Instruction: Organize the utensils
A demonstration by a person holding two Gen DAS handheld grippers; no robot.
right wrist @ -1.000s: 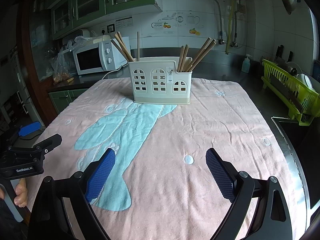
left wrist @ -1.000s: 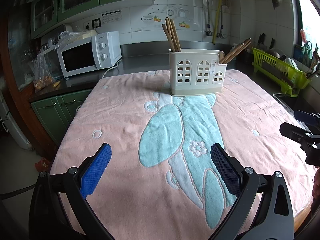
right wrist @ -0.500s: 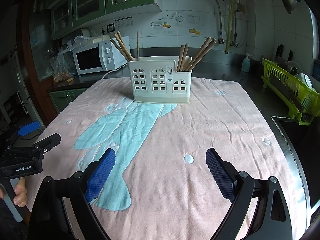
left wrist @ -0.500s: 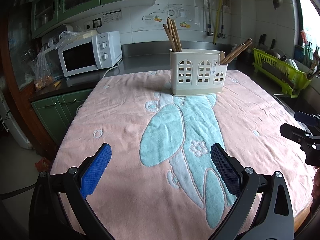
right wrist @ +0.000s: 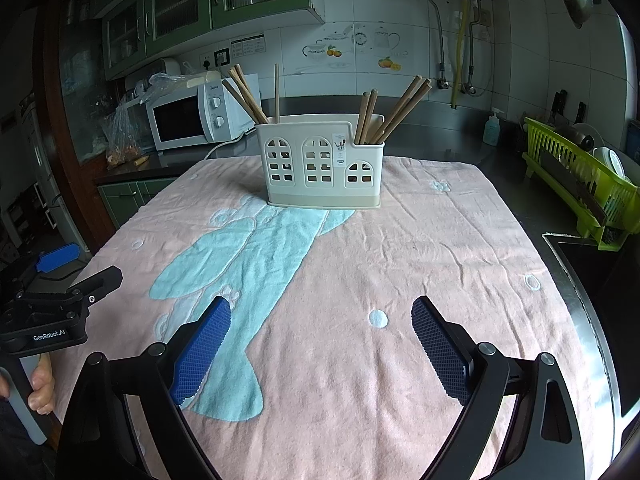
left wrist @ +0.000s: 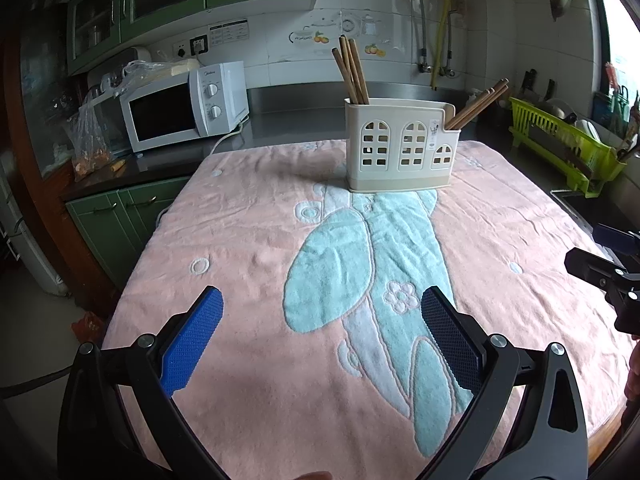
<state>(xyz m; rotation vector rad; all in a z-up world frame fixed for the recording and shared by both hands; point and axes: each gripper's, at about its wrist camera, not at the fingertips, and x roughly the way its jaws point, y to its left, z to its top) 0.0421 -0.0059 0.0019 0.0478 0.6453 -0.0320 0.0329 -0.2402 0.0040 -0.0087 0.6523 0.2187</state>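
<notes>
While the utensil holder [left wrist: 402, 145] sits unmoved, both the left gripper [left wrist: 322, 338] and right gripper [right wrist: 321, 346] stay wide open, empty, near it.

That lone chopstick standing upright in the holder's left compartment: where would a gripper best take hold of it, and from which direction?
Probably the bare upper shaft of the lone chopstick, well above the rim of the utensil holder. It stands nearly vertical and apart from the slanted chopsticks to its left, so either open gripper could come level from the front, fingers either side, then lift straight up.
</notes>
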